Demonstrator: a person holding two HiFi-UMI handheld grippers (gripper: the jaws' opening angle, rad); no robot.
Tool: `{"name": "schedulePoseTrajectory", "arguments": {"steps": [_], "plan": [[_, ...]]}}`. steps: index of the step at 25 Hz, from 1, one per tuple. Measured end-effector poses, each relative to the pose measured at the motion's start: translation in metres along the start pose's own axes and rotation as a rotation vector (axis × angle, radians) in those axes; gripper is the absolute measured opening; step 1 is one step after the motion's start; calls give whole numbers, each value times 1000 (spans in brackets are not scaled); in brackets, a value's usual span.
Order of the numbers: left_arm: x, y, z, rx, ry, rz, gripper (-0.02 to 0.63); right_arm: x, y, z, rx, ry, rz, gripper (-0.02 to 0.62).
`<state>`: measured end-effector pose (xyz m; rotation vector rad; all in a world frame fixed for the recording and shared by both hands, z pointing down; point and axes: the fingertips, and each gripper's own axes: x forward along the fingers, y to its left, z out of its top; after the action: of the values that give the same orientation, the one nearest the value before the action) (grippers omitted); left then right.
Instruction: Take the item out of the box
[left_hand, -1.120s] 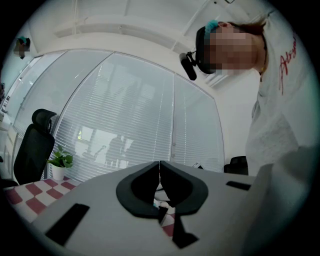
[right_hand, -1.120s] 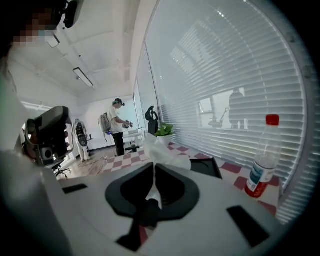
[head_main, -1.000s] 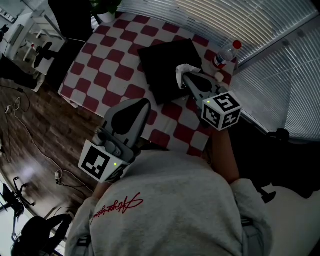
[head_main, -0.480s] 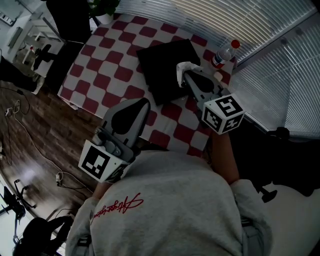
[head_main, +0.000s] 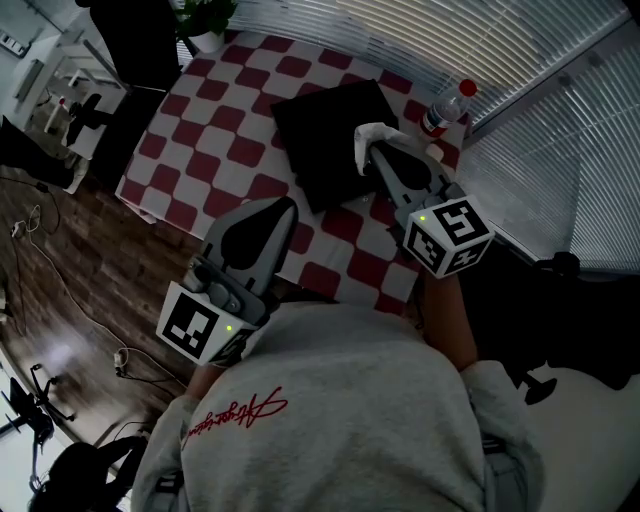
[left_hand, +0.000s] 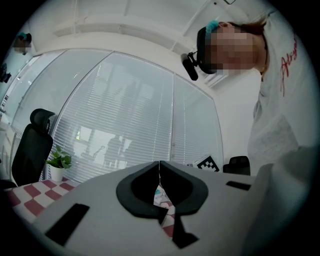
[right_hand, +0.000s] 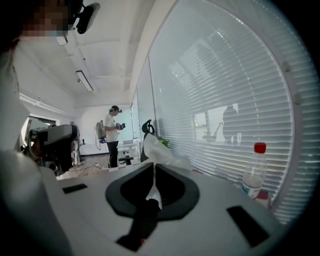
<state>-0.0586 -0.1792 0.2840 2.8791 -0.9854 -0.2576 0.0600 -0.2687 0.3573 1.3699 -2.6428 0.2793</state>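
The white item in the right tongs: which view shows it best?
The right gripper view: the white item is close, pinched between the shut right tongs. The head view shows only a small white crumple near the black box. The left gripper view does not show it.

- Two grippers: the left gripper (head_main: 283, 207) near left, the right gripper (head_main: 368, 152) farther right.
- One black box (head_main: 320, 120), mid-table.
- One white item (head_main: 375, 133), at the box's right edge.
- One red-and-white checked table (head_main: 215, 130).
- One red-capped bottle (head_main: 445, 108), far right.
- One potted plant (head_main: 205, 20), far left.
- One standing person (right_hand: 112, 137) in the far room, seen from the right gripper view.
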Motion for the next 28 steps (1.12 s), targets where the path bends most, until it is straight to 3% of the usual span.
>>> {"name": "schedulePoseTrajectory", "arguments": {"steps": [28], "plan": [[4, 5, 2, 15, -12, -12, 17, -24, 11, 29, 2, -92, -19, 25]]}}
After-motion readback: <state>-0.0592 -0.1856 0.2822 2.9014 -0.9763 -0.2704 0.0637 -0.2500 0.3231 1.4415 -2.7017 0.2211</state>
